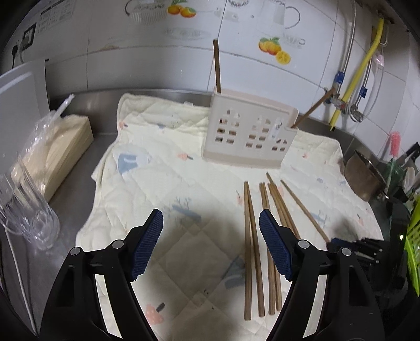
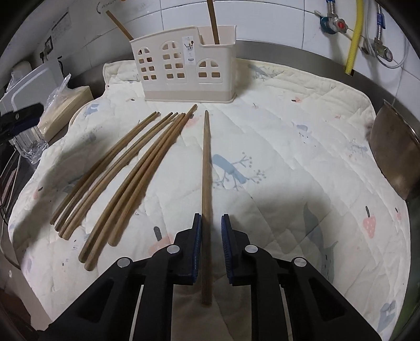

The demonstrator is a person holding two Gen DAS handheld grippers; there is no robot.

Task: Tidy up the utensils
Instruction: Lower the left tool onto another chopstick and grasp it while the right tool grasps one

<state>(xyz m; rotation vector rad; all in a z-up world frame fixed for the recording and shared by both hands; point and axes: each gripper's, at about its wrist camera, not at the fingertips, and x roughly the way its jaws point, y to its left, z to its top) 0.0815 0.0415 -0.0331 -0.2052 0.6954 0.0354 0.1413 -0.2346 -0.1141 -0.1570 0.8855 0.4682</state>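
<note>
A cream utensil holder [image 1: 246,133] [image 2: 183,68] with window cut-outs stands at the back of a quilted cloth [image 1: 170,170] [image 2: 288,131]. Two wooden chopsticks [image 1: 216,68] [image 2: 212,21] stand in it. Several more chopsticks [image 1: 249,236] [image 2: 131,168] lie side by side on the cloth. My left gripper [image 1: 211,212] is open just above the cloth, its right finger over that group. One chopstick [image 2: 206,157] lies apart, between the jaws of my right gripper [image 2: 211,216]. They stand narrow, with a gap showing on the chopstick's right side.
A clear glass [image 1: 29,217] [image 2: 30,145] and a plastic-wrapped box [image 1: 60,149] sit left of the cloth. A metal pot [image 1: 365,175] [image 2: 393,152] stands at its right edge, beside a green rack [image 1: 413,236]. A yellow hose [image 1: 365,65] and valves hang on the tiled wall.
</note>
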